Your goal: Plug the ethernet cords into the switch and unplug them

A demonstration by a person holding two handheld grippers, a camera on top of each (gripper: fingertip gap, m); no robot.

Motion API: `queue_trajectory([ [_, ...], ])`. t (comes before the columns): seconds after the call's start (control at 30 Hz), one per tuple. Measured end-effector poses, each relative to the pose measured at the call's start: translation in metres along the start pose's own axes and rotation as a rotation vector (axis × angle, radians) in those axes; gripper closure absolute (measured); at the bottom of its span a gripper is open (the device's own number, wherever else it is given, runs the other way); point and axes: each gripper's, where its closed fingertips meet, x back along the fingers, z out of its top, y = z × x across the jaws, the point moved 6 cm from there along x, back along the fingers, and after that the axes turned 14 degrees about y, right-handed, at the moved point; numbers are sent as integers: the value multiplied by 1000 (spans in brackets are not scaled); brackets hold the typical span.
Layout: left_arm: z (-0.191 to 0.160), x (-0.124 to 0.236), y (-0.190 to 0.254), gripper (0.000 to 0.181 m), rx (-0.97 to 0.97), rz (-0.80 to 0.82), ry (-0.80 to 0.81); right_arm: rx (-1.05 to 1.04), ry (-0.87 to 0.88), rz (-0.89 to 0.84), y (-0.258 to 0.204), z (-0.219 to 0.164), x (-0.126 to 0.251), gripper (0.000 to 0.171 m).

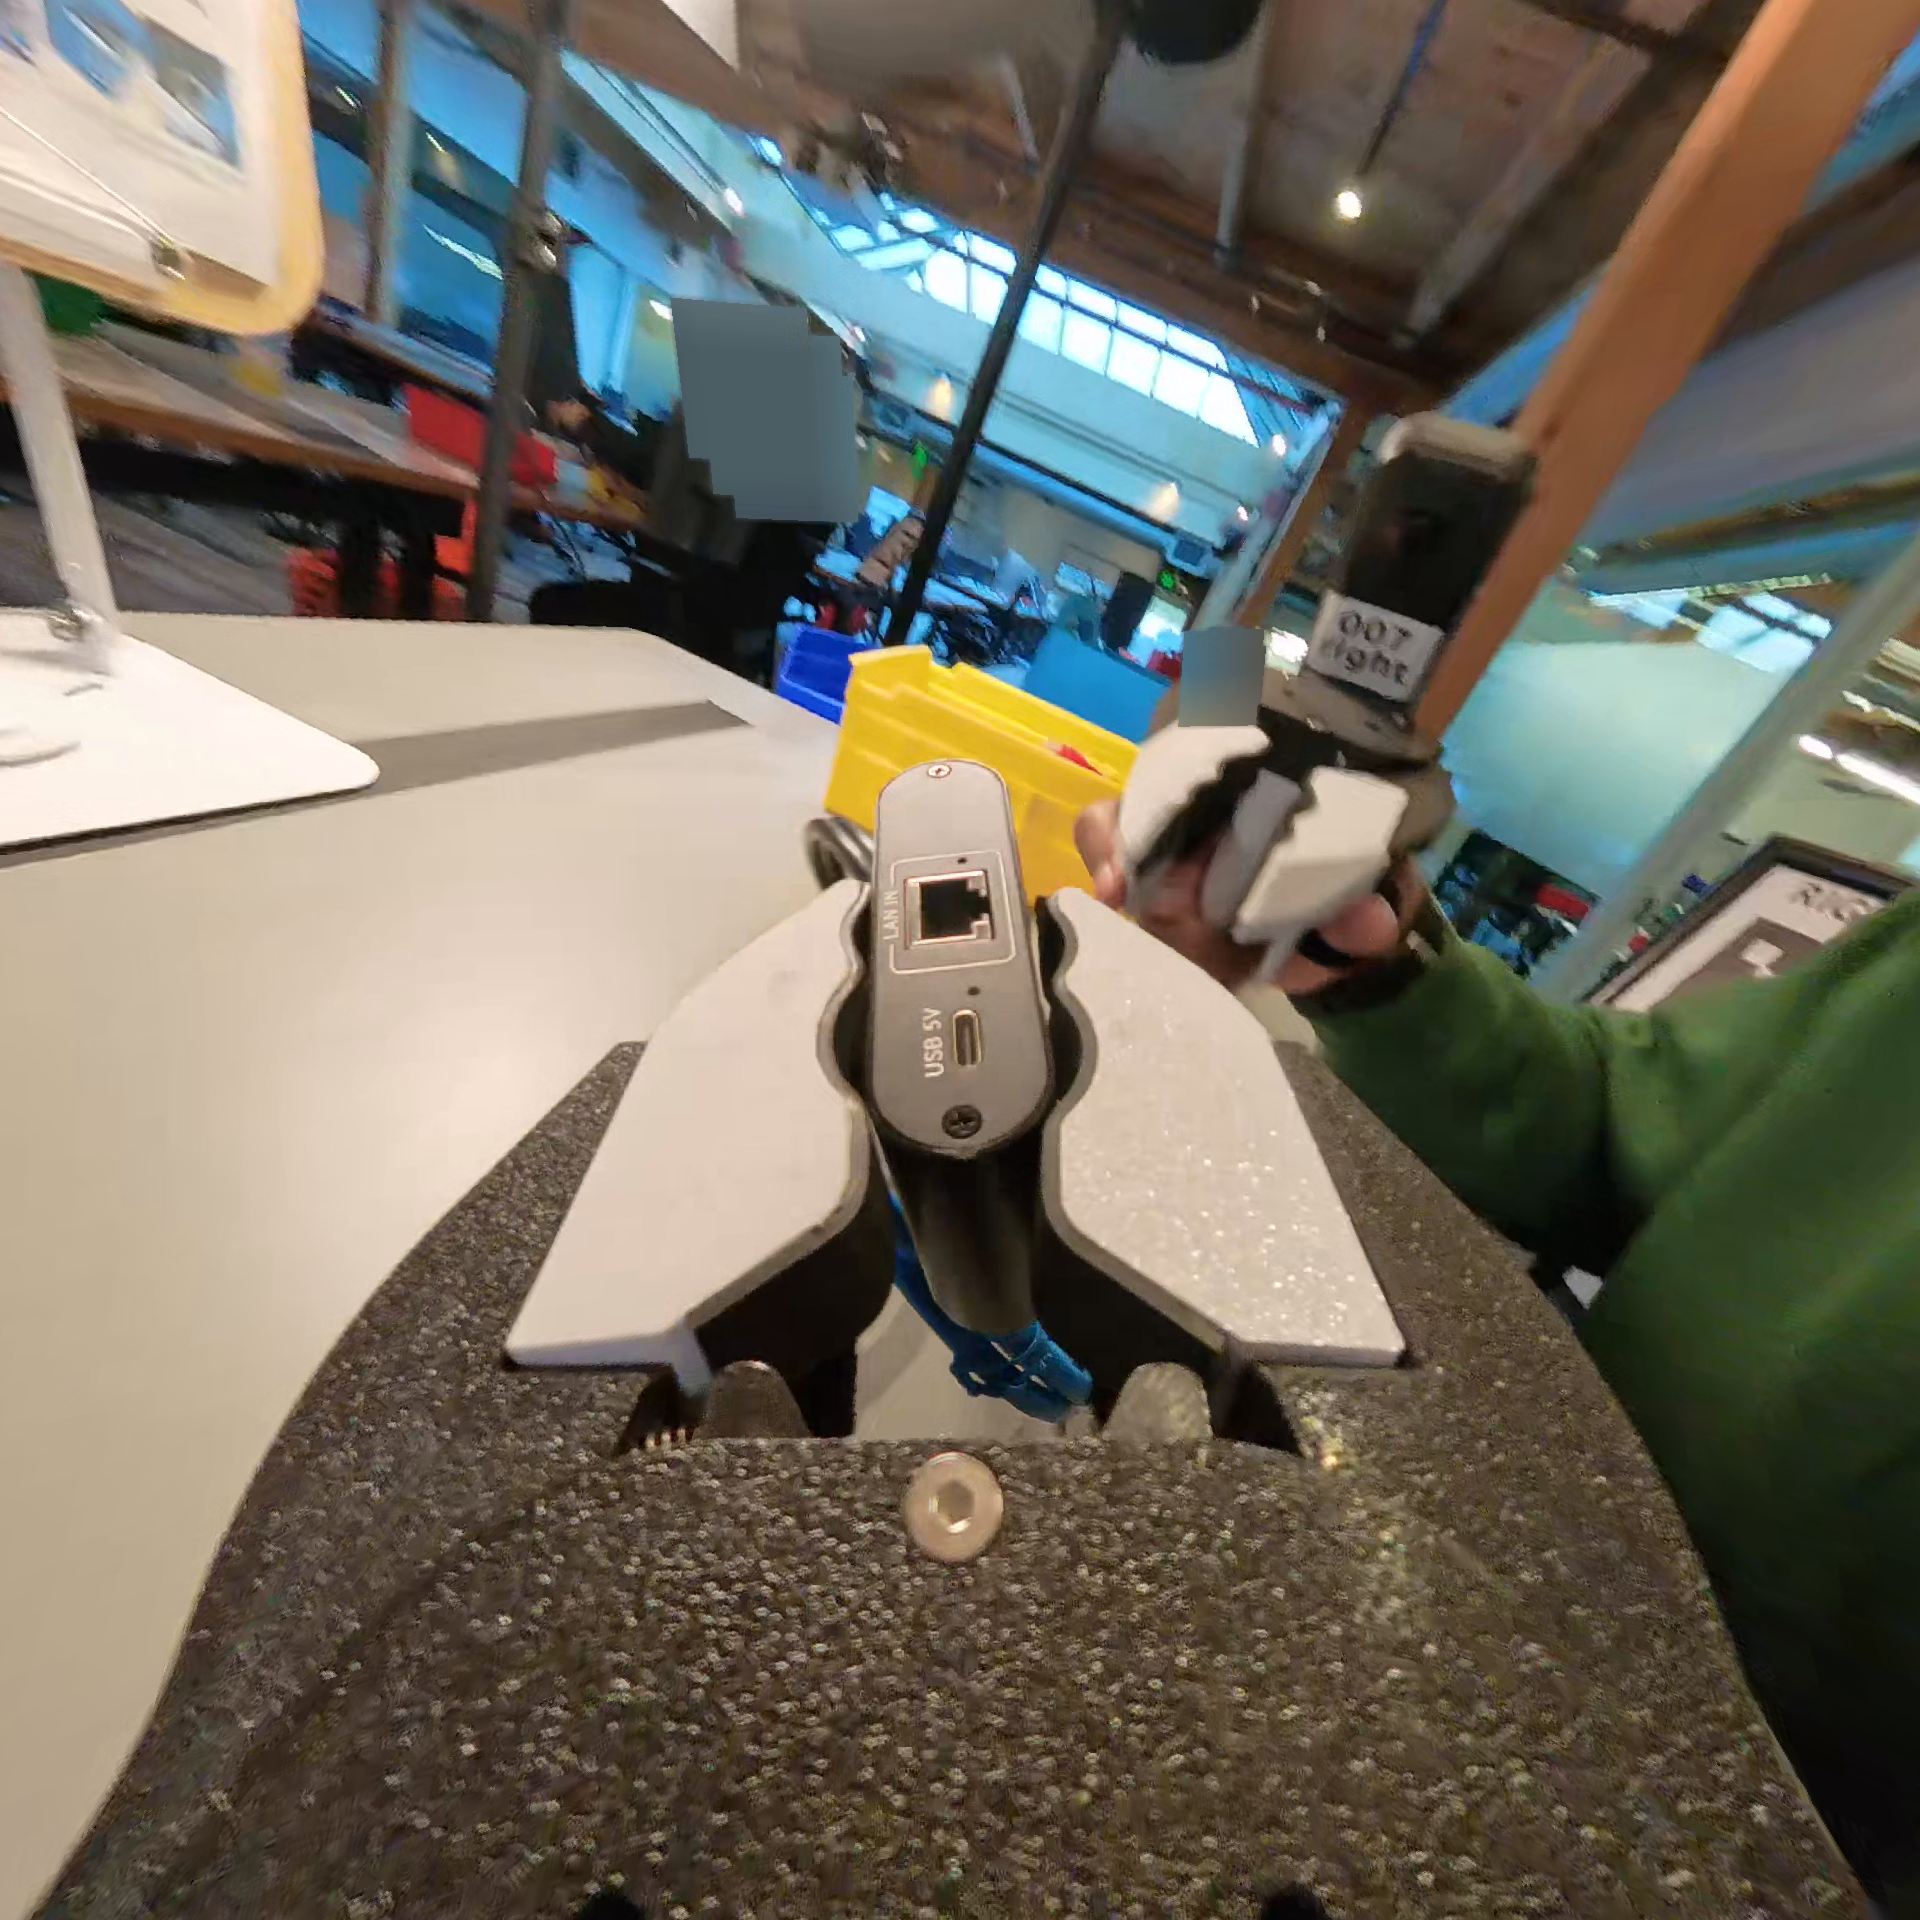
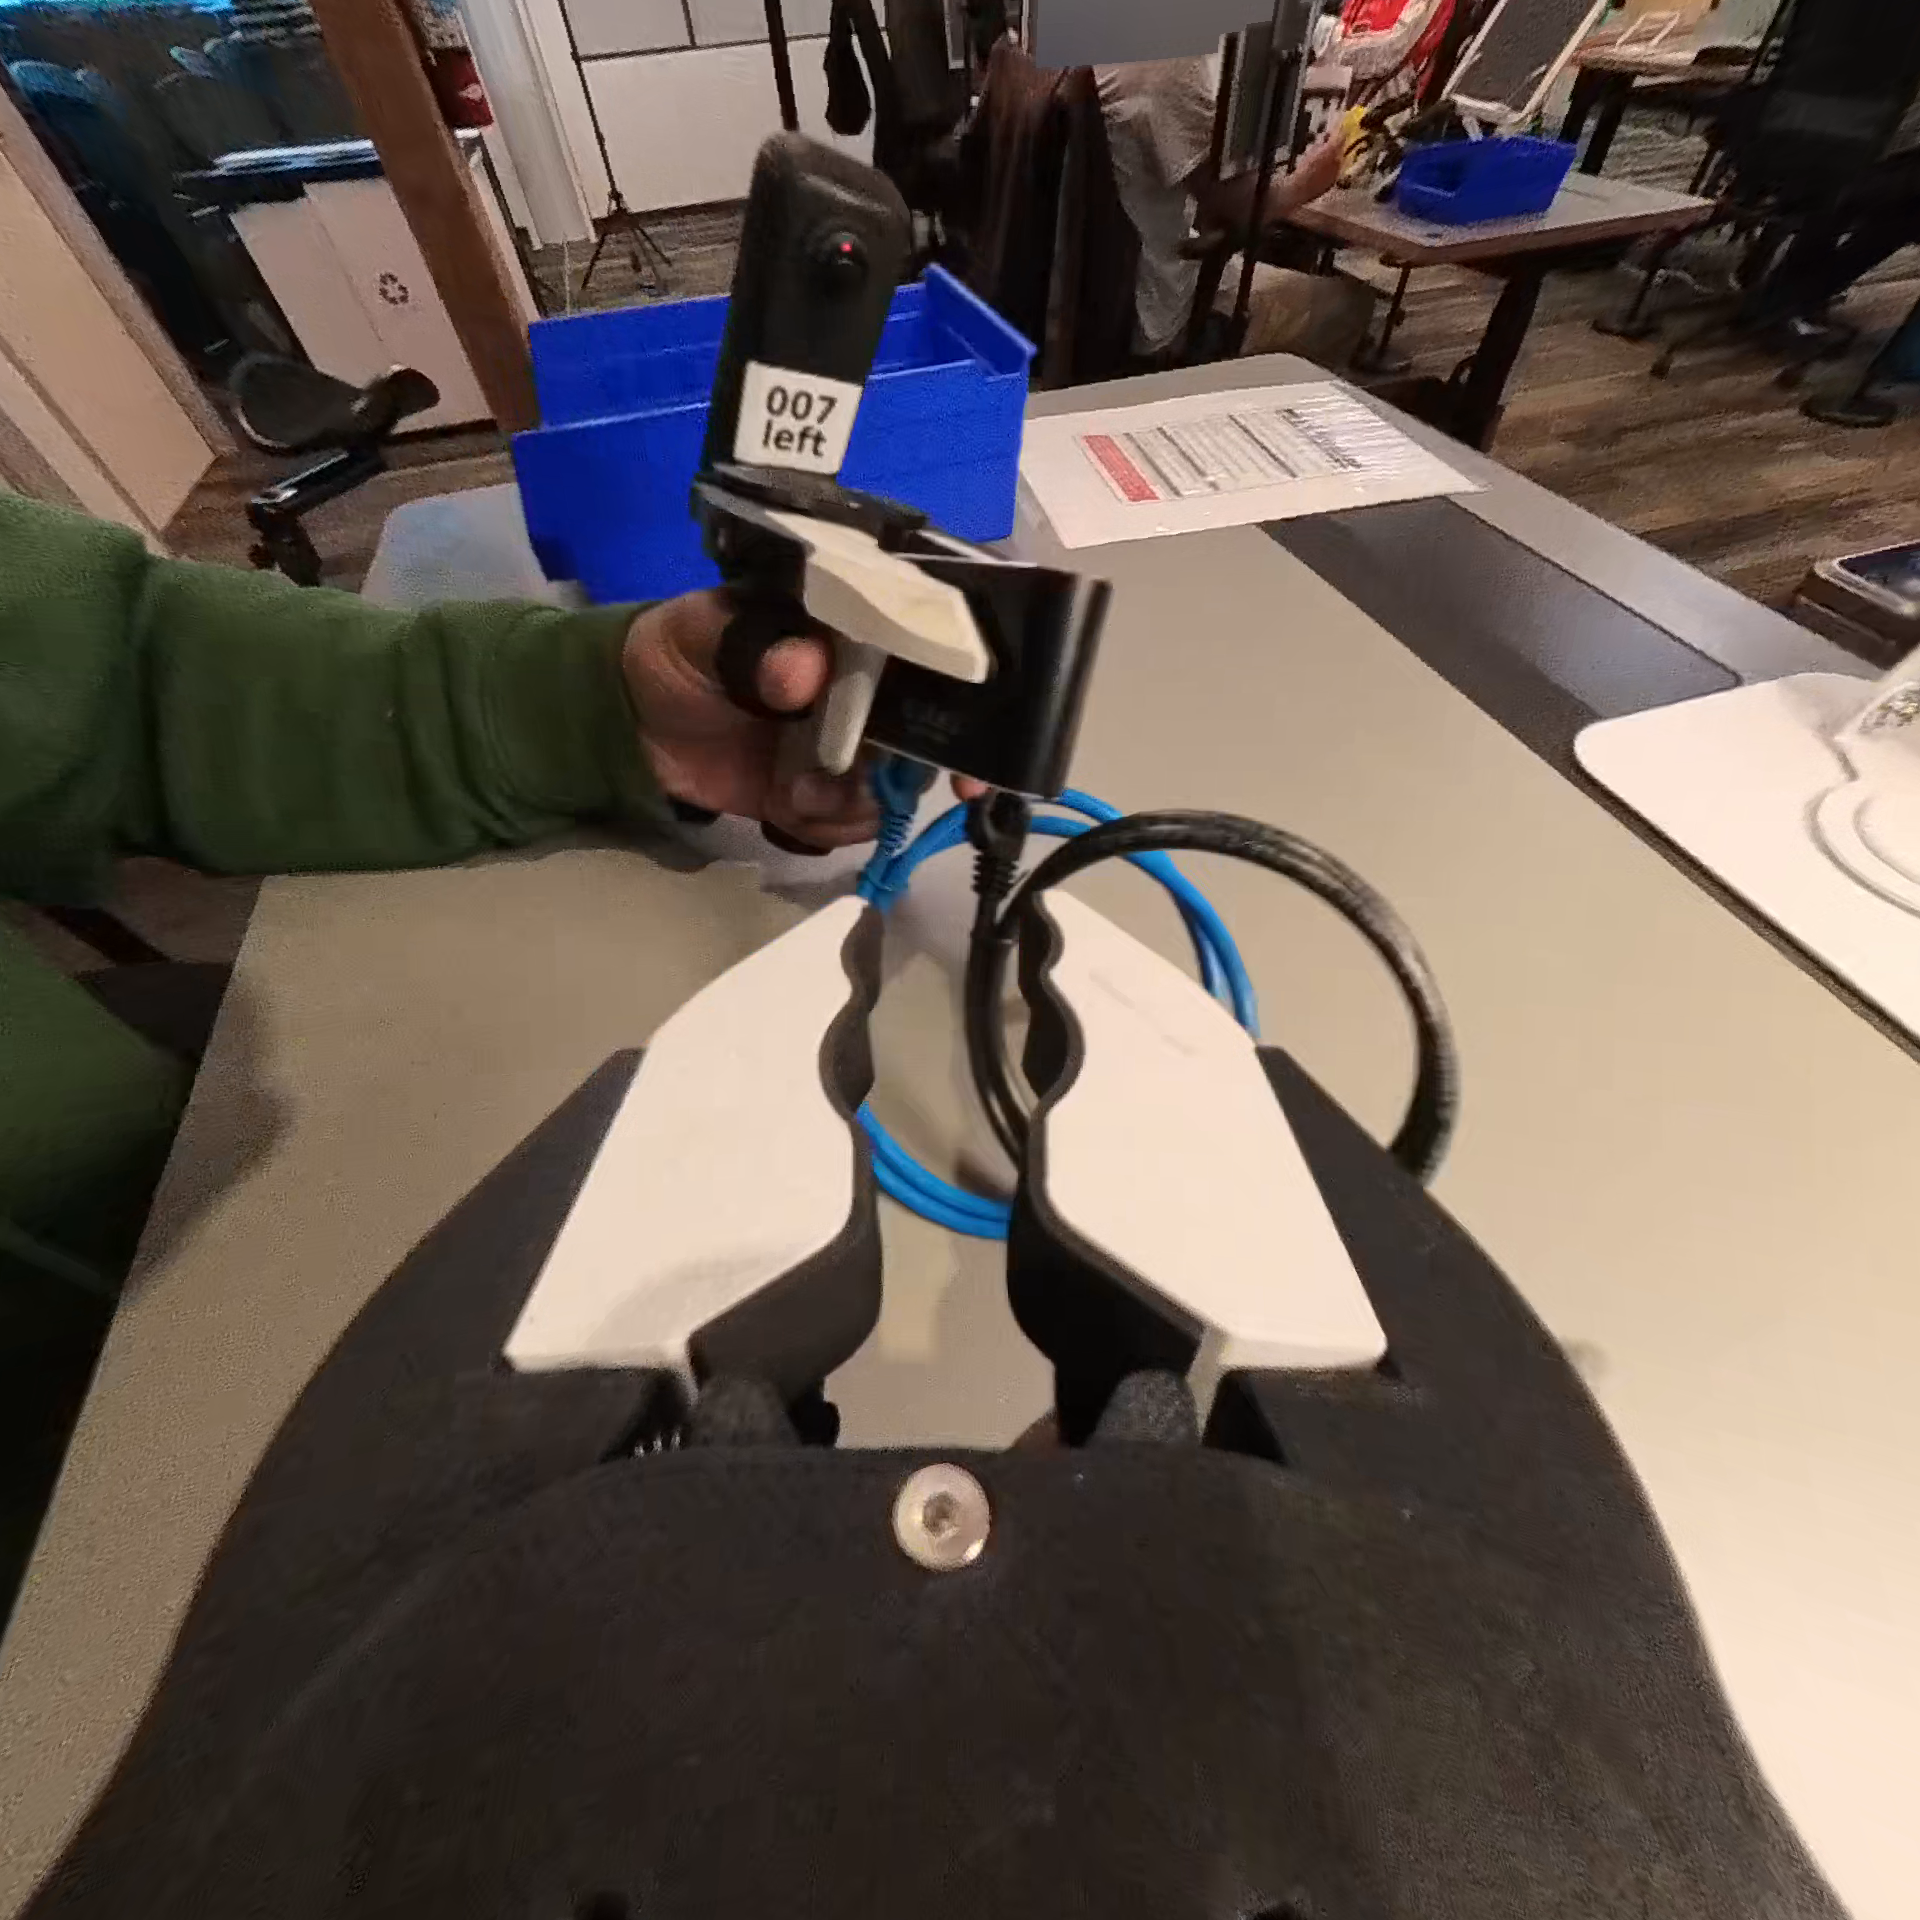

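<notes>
My left gripper [image 1: 951, 904] is shut on the black switch [image 1: 951, 997] and holds it up above the grey table [image 1: 312, 1039]. The switch's end face, with an empty network port and a small USB port, faces the camera. In the right wrist view the left gripper [image 2: 935, 634] holds the switch [image 2: 987, 686], and a blue cord [image 2: 1039, 831] and a black cord [image 2: 1351, 914] hang looped from its underside. My right gripper [image 2: 956, 914] is open, just below the switch. The black cord runs down between its fingers, along the right one. The right gripper also shows in the left wrist view [image 1: 1247, 842].
A blue bin [image 2: 935, 416] stands at the table's far edge, and a yellow bin [image 1: 935, 727] behind the switch. A laminated sheet [image 2: 1247, 457] lies at the back right. A white stand base [image 2: 1745, 790] sits at the right edge. A person's green sleeves [image 2: 312, 686] hold both grippers. About 8 cm separates my left fingertips from my right.
</notes>
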Motion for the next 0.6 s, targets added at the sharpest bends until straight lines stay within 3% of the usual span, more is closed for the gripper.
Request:
queue_trajectory([
  [0.27,-10,-4,6,153,51,32,243,-243,44,-30,-19,-35,-45,145],
  [0.43,-16,-5,7,153,73,9,240,-119,159,-128,-10,-22,-38,145],
  [0.6,-17,-6,12,153,121,-63,260,-101,125,-123,-6,-27,-39,144],
])
